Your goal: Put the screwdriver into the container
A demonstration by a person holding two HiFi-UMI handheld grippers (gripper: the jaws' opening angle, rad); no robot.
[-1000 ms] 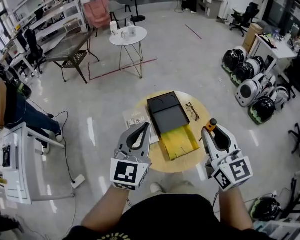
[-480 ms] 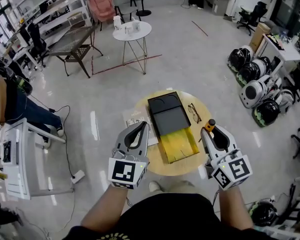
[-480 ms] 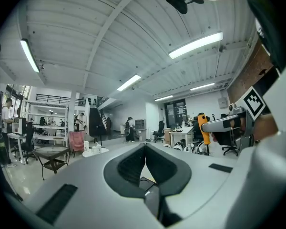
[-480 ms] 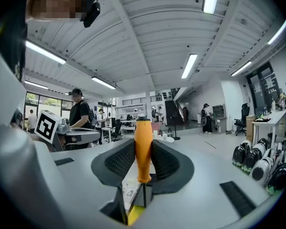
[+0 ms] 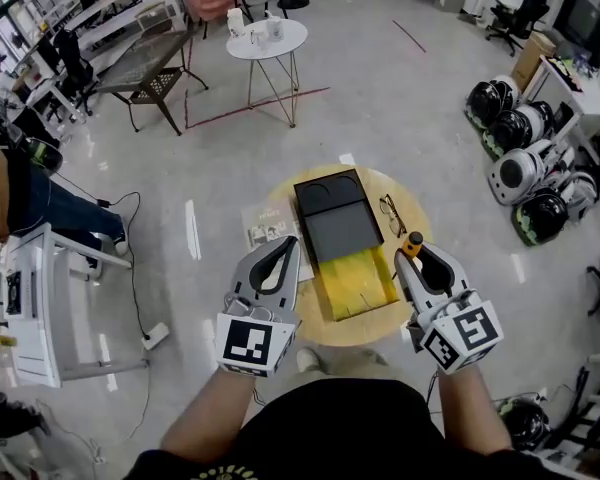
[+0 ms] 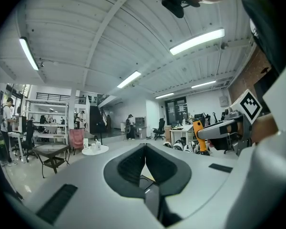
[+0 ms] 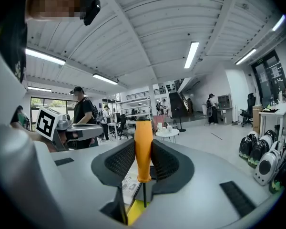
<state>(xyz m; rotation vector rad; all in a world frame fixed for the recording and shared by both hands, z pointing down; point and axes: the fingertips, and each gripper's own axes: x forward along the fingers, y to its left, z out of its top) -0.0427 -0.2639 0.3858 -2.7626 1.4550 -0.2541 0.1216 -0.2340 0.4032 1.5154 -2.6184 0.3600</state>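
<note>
Round pale-wood worktop [image 5: 365,326] sits dead centre, w/ the container [image 5: 335,223] lying across its middle: a flat rectangular box, matt black half toward the far edge, glossy yellow tray [image 5: 358,280] open toward the near edge. Tray looks empty from here, so nothing's delivered yet. Left tool [image 5: 280,258] hovers over the near-left edge, jaws pressed together, nothing betw. them. Right tool [image 5: 417,258] is over the near-right edge, jaws fairly wide but clamped on the screwdriver [image 7: 143,149]: fat smooth orange plastic handle crosswise betw. the ribbed black pads, thin dark metal shaft poking out below. Pick-up looks done. Left to do, I'd say: carry it over to the tray & let go.
</note>
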